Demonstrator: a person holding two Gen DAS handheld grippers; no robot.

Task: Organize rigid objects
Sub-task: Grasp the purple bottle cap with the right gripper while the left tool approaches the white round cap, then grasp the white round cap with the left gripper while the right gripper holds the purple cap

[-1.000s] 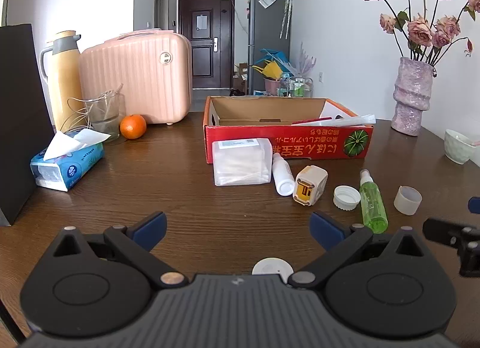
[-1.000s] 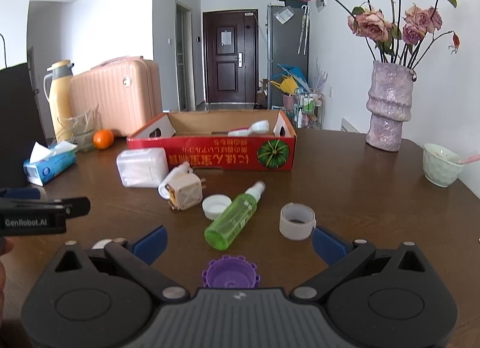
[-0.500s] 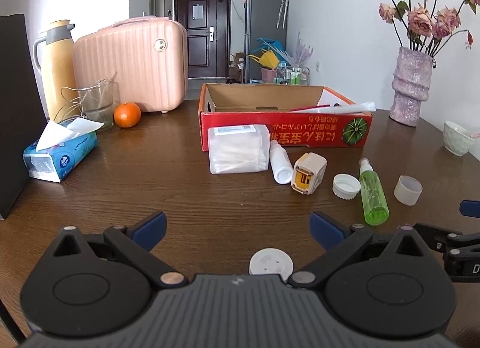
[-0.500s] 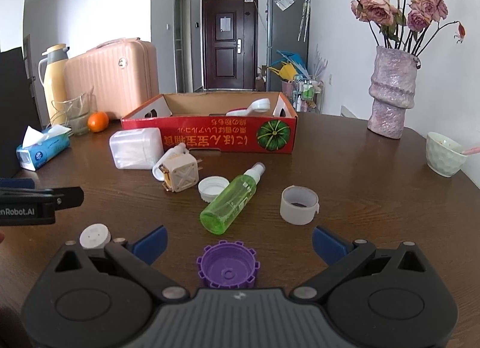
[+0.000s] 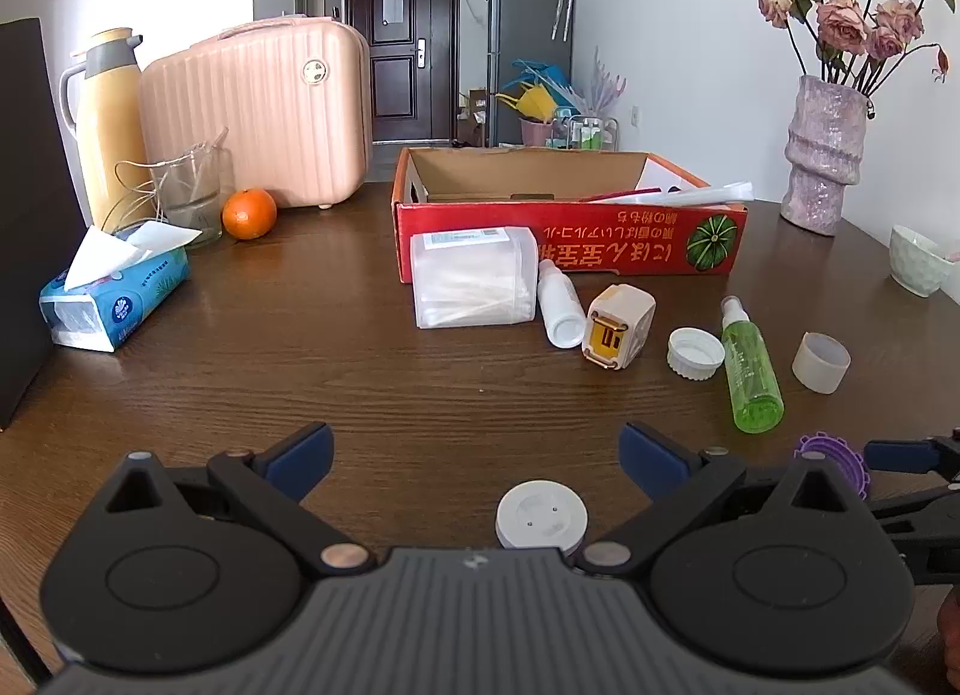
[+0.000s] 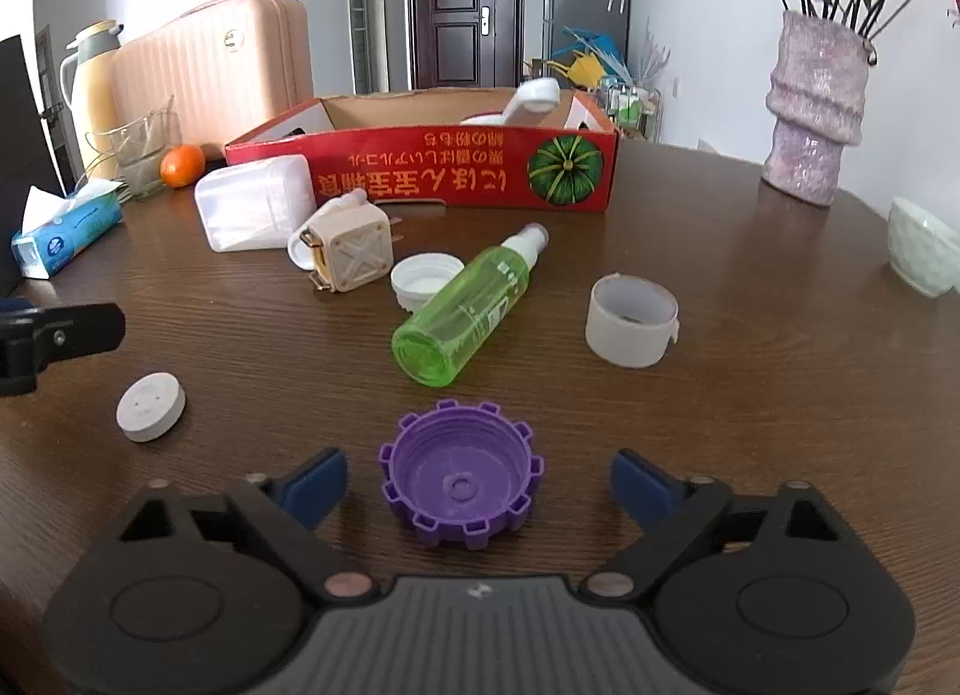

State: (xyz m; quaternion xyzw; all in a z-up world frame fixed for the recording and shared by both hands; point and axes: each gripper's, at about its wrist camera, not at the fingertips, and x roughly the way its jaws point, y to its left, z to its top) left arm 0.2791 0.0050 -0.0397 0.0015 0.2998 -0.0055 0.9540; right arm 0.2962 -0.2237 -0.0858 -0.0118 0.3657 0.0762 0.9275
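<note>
A red cardboard box (image 5: 570, 236) (image 6: 456, 179) stands open at the table's middle. In front of it lie a clear plastic container (image 5: 474, 278), a small white bottle (image 5: 559, 305), a cream plug adapter (image 5: 618, 326) (image 6: 351, 254), a white cap (image 5: 696, 353), a green spray bottle (image 5: 750, 374) (image 6: 465, 308) and a translucent cup (image 6: 630, 320). My left gripper (image 5: 477, 449) is open above a white round disc (image 5: 541, 518) (image 6: 150, 406). My right gripper (image 6: 480, 476) is open with a purple toothed cap (image 6: 461, 479) between its fingers, untouched.
A tissue pack (image 5: 114, 299), an orange (image 5: 249, 213), a glass, a yellow thermos (image 5: 111, 119) and a pink suitcase (image 5: 258, 113) stand at the back left. A vase of roses (image 6: 816, 107) and a pale bowl (image 6: 924, 254) stand at the right.
Both grippers have moved forward and lower over the table. The purple cap now lies between the right fingers and the white disc shows more fully near the left gripper.
</note>
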